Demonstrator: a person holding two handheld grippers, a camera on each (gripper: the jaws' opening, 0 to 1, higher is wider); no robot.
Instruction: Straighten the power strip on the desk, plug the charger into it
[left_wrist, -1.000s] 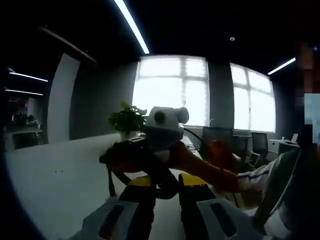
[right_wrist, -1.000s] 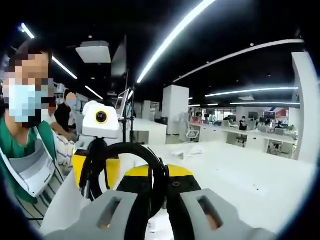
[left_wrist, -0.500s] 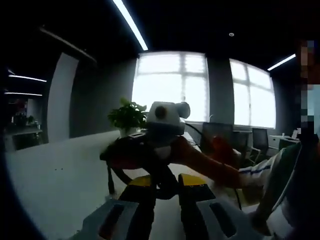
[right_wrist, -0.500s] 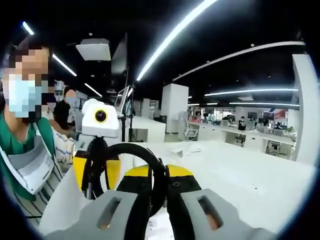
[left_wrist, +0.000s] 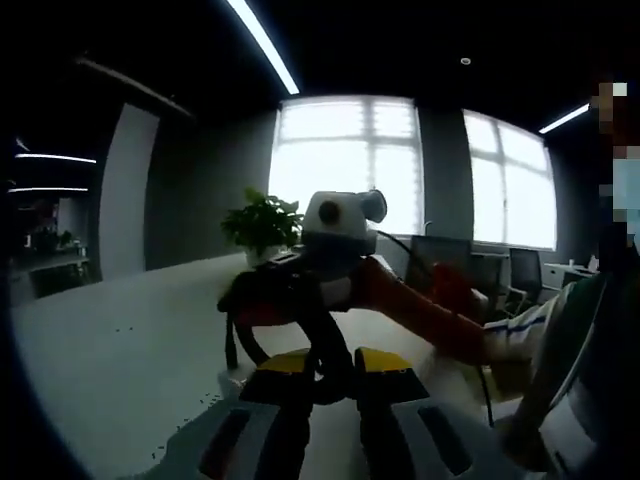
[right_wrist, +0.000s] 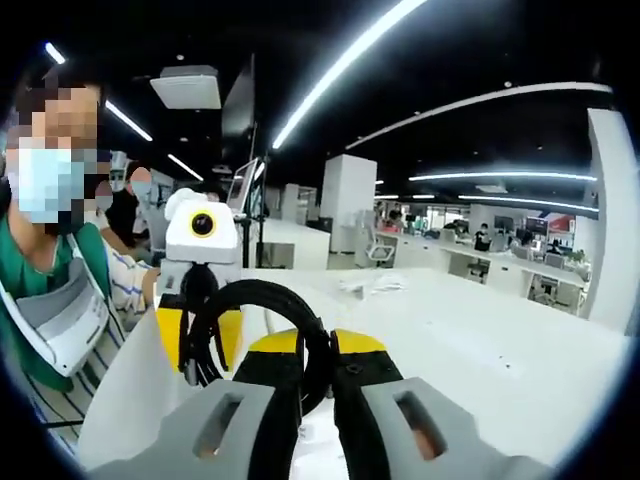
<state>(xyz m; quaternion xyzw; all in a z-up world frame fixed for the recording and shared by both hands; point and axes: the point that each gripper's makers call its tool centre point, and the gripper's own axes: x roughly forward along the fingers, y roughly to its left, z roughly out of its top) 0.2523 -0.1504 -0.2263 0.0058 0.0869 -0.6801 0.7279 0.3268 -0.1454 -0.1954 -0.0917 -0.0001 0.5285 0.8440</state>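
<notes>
A black cable (right_wrist: 262, 296) arcs in a loop between the two grippers. My right gripper (right_wrist: 318, 388) is shut on one end of the loop, its yellow-tipped jaws pressed together around it. My left gripper (right_wrist: 200, 338) hangs just to the left, with the cable's other end running down between its yellow jaws. In the left gripper view, my left gripper (left_wrist: 335, 385) is shut on the black cable (left_wrist: 322, 345). The right gripper (left_wrist: 268, 298) faces it close above, held by a person's arm (left_wrist: 425, 315) reaching in from the right.
A white desk (left_wrist: 130, 350) stretches away to the left, with a potted plant (left_wrist: 262, 226) at its far end before bright windows. A person in green (right_wrist: 45, 300) stands close at the left. White desktop (right_wrist: 480, 350) spreads to the right, with papers (right_wrist: 368, 285) farther back.
Both grippers keep their hold on the cable. The two grippers have shifted slightly relative to each other, and the left one now sits a little lower in the right gripper view.
</notes>
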